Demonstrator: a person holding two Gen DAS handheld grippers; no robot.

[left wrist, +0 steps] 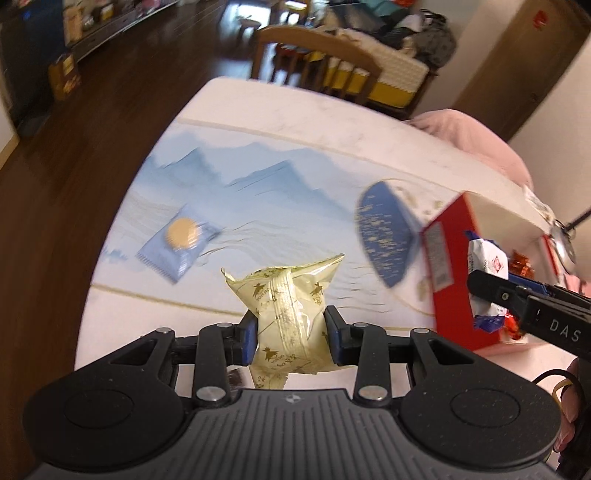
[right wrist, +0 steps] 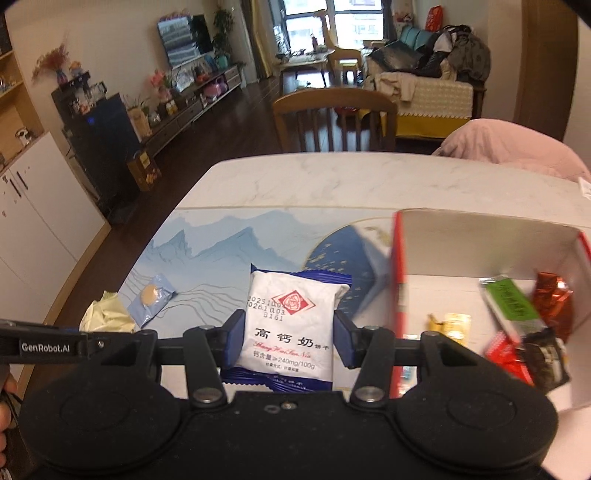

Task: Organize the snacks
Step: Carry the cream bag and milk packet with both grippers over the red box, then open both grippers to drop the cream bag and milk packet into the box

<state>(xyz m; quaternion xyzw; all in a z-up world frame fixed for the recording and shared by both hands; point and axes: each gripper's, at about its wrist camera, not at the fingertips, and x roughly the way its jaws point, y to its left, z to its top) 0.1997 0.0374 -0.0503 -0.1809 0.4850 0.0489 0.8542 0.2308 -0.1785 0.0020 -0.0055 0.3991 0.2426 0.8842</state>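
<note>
1. We see our left hand-held gripper clamped on a pale yellow snack packet.
2. Our right hand-held gripper grips a white biscuit packet, the red box just right of it.
3. A blue cookie packet lies on the table ahead-left of the left hand-held gripper.

Soft, even daylight fills both views, coming from the window at the far end of the room, which is blown out to near white. Shadows on the table are faint. The left wrist view is smeared by motion blur, worst on the red box. Both views bend strongly at the edges, with dark corners.
</note>
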